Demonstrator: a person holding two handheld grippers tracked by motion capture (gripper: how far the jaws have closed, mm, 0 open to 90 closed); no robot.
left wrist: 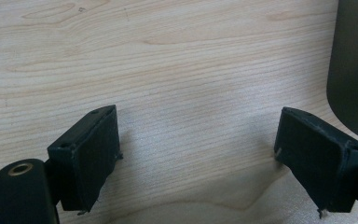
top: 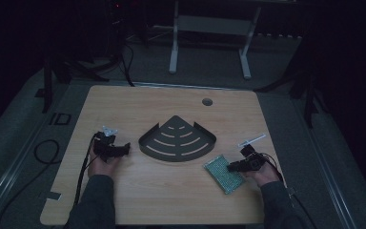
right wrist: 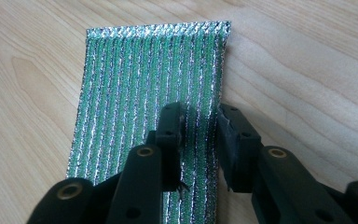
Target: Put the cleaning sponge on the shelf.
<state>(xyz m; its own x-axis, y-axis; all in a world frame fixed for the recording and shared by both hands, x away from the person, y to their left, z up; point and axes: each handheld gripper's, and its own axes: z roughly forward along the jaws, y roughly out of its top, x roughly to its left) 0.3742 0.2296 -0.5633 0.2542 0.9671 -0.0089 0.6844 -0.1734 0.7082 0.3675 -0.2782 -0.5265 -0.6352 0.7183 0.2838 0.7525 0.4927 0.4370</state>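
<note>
A green scouring pad (top: 224, 172) with silver stripes lies flat on the wooden table at the right front. My right gripper (top: 234, 166) sits at its right edge. In the right gripper view the jaws of that gripper (right wrist: 199, 112) are drawn close together, with the pad's (right wrist: 144, 79) right-hand strip pinched between them. A dark fan-shaped slotted tray (top: 148, 143) rests in the middle of the table. My left gripper (top: 123, 149) is just left of the tray, low over bare wood. Its jaws (left wrist: 198, 121) stand wide open with nothing between them, and the tray's dark edge (left wrist: 354, 70) is at the right.
A thin pale stick-like object (top: 251, 140) lies behind the right gripper. A round cable hole (top: 207, 101) is in the tabletop (top: 124, 105) near the far edge. White frame legs (top: 174, 47) stand on the floor beyond the table. Cables trail off to the left.
</note>
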